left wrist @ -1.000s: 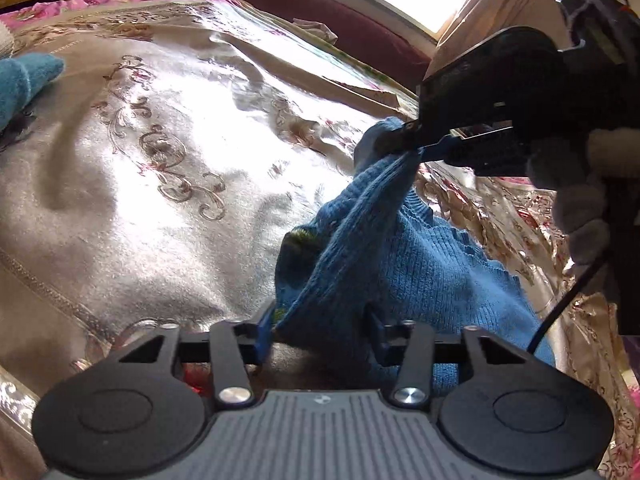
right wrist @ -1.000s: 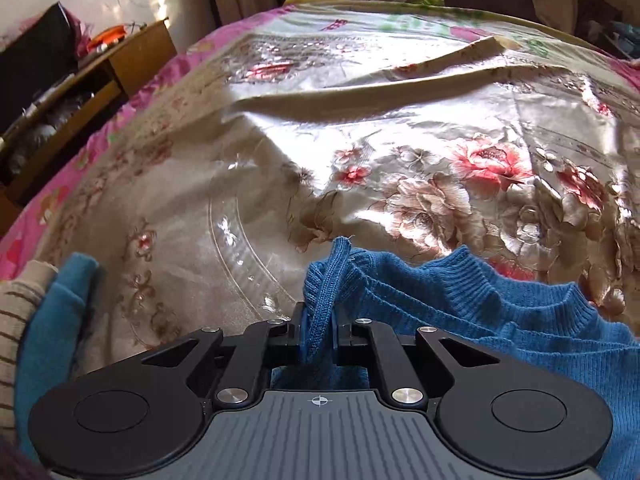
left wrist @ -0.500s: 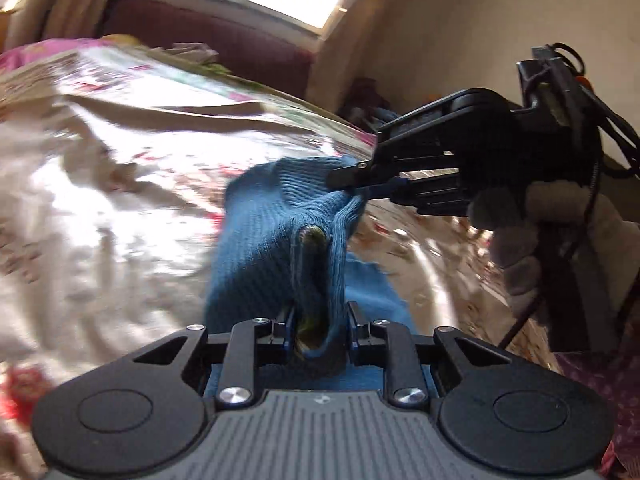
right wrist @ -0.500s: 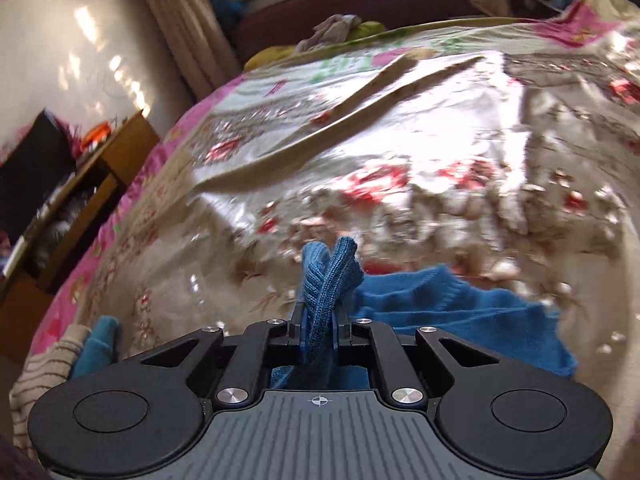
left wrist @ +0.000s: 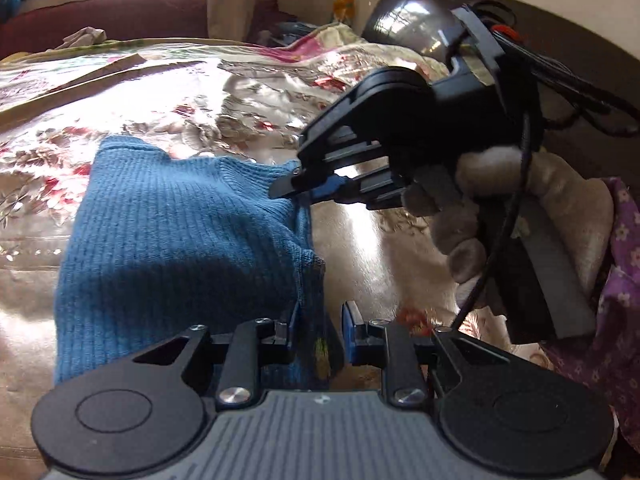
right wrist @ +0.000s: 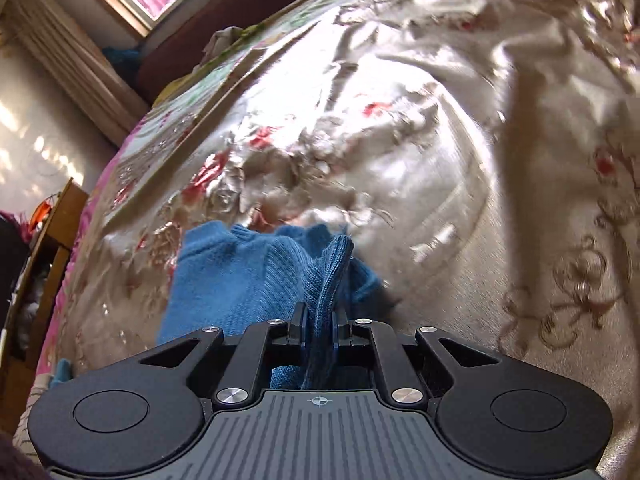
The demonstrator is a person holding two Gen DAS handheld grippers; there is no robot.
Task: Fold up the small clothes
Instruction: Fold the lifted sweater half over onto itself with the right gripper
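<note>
Sweater, blue knit, lies at frame centre on the bed. Our left claw stands parted around its hem, pads not pressing; our right claw is clenched on a bunched edge.

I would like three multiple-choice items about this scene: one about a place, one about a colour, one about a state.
1. Where does the knit sweater lie?
A. on the floral satin bedspread
B. on a wooden floor
C. in a basket

2. What colour is the sweater?
A. red
B. blue
C. white

3. How are the fingers of the right gripper?
A. wide open, holding nothing
B. shut on a sweater fold
C. resting on the window

Key: 1 A, shiny flowered fabric surrounds the sweater; 2 B, both views show blue knit; 3 B, a ribbed fold stands pinched between the fingers.
</note>
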